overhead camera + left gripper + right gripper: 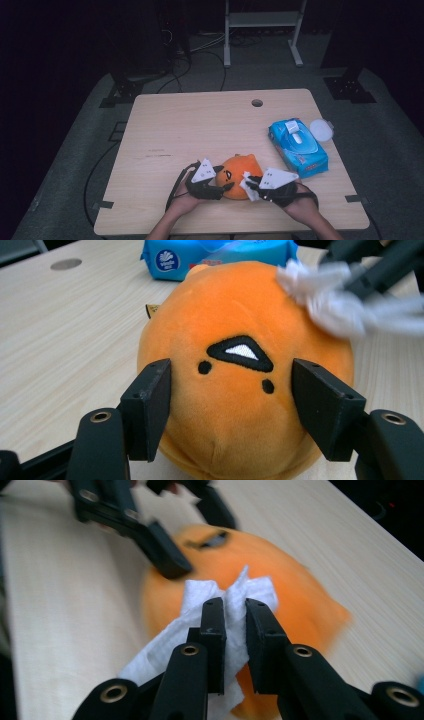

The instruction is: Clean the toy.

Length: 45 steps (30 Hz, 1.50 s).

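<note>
**Orange plush toy held and wiped near the table's front edge**

The orange plush toy [239, 176] sits on the pale wooden table [200, 125] close to the person's side, its stitched face toward the left gripper [220, 189]. That gripper's jaws clamp the toy's sides, pads pressed into the fabric. The right gripper [250, 184] is closed on a white wipe [227, 610], which lies against the top of the toy. Behind and to the right lies a blue wipes pack [298, 146], with a round white lid [321, 129] just beside it at the table's edge. A cable hole [257, 103] marks the far side. The table stands on grey floor in a dark room; a white frame [262, 25] is dimly visible at the back. The wipe's edge is blurred in the left gripper view, perhaps from motion. Both forearms enter from below, hands angled inward toward the toy.
</note>
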### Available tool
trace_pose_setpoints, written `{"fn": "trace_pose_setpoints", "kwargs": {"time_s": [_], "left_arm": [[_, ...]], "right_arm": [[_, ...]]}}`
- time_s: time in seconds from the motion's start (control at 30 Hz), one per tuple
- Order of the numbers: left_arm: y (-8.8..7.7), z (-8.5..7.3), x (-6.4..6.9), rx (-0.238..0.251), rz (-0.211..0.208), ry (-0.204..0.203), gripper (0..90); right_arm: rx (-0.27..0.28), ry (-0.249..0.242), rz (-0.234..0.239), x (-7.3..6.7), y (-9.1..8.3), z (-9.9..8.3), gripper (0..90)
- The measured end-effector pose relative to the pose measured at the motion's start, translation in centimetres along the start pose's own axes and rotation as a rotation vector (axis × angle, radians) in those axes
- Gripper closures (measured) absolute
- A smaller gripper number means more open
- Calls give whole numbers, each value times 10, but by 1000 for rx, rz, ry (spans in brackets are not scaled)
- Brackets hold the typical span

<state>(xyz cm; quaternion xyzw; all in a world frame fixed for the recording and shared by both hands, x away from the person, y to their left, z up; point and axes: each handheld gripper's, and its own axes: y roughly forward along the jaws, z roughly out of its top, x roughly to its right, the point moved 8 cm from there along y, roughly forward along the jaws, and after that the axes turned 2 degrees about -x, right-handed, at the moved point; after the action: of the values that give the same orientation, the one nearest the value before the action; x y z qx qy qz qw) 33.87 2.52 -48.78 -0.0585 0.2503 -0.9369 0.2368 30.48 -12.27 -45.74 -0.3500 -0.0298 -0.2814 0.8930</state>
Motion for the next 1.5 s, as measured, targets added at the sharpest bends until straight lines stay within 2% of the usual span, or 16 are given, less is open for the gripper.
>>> {"fn": "trace_pose_setpoints", "kwargs": {"time_s": [0.1, 0.2, 0.27, 0.37, 0.43, 0.53, 0.57, 0.63, 0.7, 0.77, 0.9, 0.97, 1.03, 1.23, 1.33, 1.5], "left_arm": [[1, -1, -4, 8, -12, -32, 342], [2, -2, -4, 3, -8, -44, 340], [4, -4, -5, -11, 4, -63, 318], [5, -6, -7, -1, -6, -95, 307], [4, -6, -7, -5, -8, -87, 311], [4, -6, -6, -4, -7, -84, 314], [4, -7, -6, -6, -11, -78, 315], [4, -7, -7, -4, -15, -74, 315], [5, -6, -6, 3, -16, -80, 314], [5, -6, -6, 4, -15, -81, 313], [6, -6, 0, -1, -15, -15, 316], [6, -7, 3, -8, -22, -2, 324], [6, -7, 3, -20, -32, 1, 326], [6, -7, 2, -21, -52, -1, 327], [6, -7, 4, -24, -55, 25, 326], [6, -7, 10, -33, -41, 70, 327]], "right_arm": [[-3, 71, -35, 21, -9, -12, 783], [9, 112, -27, 24, -10, -14, 785], [9, 91, -24, 16, -7, -10, 787], [22, 85, 61, -5, 1, -2, 785], [9, 51, 56, -11, 4, 0, 784], [16, 57, 42, -6, 1, 0, 783], [33, 100, 8, 9, -4, -3, 783], [44, 144, -15, 23, -8, -7, 782], [49, 205, -20, 35, -10, -14, 782], [47, 224, -10, 38, -10, -17, 782], [58, 221, 57, 24, -8, -13, 786], [55, 189, 46, 20, -6, -8, 784], [56, 190, 41, 20, -6, -7, 780], [34, 272, 5, 45, -5, -24, 782], [39, 291, 31, 42, -6, -26, 788], [71, 260, 67, 30, -4, -10, 787]]}}
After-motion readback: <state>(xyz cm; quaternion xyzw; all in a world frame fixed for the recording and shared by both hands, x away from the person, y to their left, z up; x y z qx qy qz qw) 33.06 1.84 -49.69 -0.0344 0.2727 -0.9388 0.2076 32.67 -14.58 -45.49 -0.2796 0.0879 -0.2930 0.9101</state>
